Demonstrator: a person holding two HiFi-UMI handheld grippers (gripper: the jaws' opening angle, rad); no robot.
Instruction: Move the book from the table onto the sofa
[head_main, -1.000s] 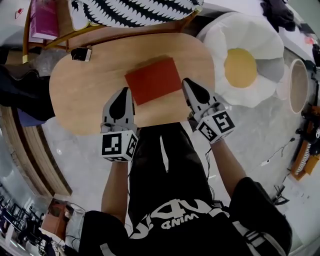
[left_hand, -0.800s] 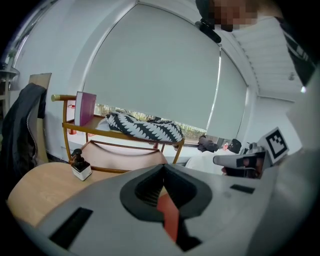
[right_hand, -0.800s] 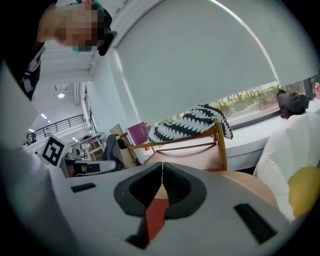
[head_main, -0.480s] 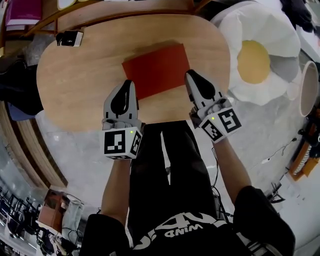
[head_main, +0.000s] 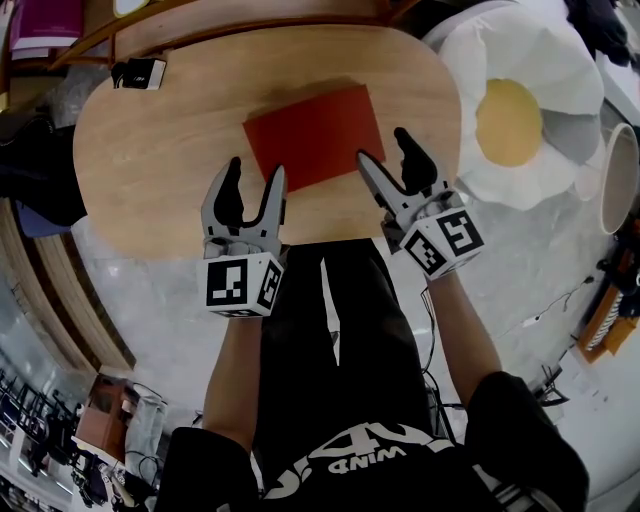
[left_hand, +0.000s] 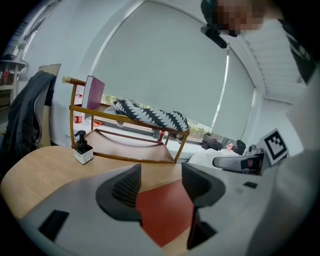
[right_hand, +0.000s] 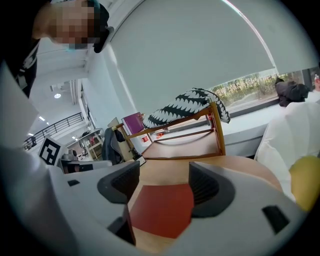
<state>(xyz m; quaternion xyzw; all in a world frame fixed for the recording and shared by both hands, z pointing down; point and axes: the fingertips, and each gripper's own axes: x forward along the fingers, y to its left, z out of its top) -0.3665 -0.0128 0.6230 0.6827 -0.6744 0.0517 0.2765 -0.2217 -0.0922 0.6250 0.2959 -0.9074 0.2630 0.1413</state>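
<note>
A flat red book (head_main: 315, 135) lies in the middle of the oval wooden table (head_main: 150, 150). My left gripper (head_main: 254, 180) hovers over the table's near edge, just short of the book's near left corner. My right gripper (head_main: 385, 150) is at the book's near right corner. The jaws of both are opening and nothing is between them. In the left gripper view the book (left_hand: 167, 210) shows through the gap of the left gripper (left_hand: 160, 182). The right gripper view shows the book (right_hand: 162, 210) ahead of the right gripper (right_hand: 162, 182). The wooden-framed sofa (left_hand: 130, 137) stands beyond the table.
A pump bottle (head_main: 140, 73) stands at the table's far left edge. A striped black-and-white cushion (left_hand: 150, 117) lies on the sofa, with a purple book (left_hand: 94, 92) at its left end. A fried-egg floor cushion (head_main: 510, 110) sits to the table's right.
Both grippers were shut in the earlier frames and now stand open. They moved slightly nearer to the book. The book has not moved.
</note>
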